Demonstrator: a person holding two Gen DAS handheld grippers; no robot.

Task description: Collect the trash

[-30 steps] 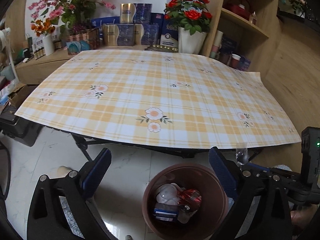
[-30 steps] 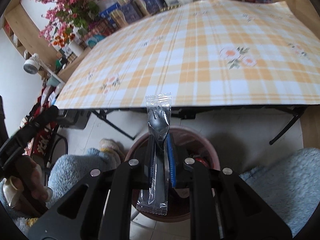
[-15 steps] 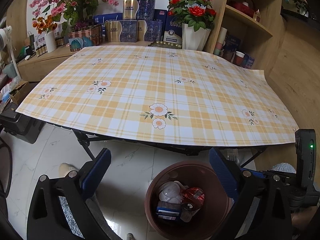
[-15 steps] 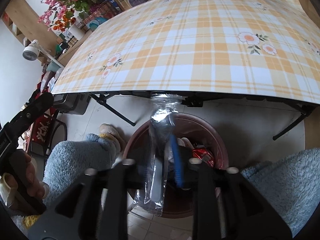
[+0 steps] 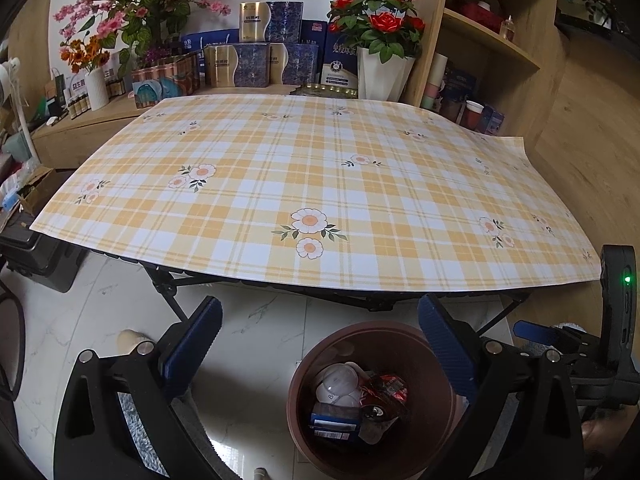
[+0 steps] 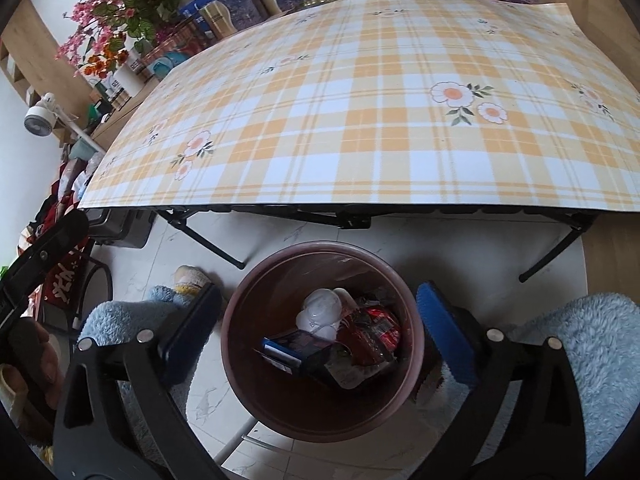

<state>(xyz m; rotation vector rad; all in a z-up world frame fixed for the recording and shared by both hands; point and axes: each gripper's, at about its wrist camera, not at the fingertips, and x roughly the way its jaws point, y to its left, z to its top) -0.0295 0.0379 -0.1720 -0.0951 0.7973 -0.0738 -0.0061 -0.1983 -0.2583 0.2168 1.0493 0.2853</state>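
A brown round bin [image 6: 240, 360] stands on the floor in front of the table, also in the left wrist view [image 5: 296, 408]. It holds a white mask [image 6: 320, 312], a red wrapper [image 6: 380, 328], a dark blue box [image 6: 296, 346] and a clear wrapper. My right gripper [image 6: 318, 312] is open and empty above the bin. My left gripper [image 5: 320, 324] is open and empty, above the bin's left side.
A folding table with a yellow plaid flowered cloth [image 5: 320, 184] stands behind the bin, nothing on it. Boxes and flower vases [image 5: 380, 64] line the counter behind. Wooden shelves [image 5: 492, 44] rise at the right. Fuzzy blue slippers [image 6: 592, 360] flank the bin.
My right gripper opened and the wrapped plastic spoon it held dropped out of its jaws into the bin. My left gripper rose slightly and stayed open.
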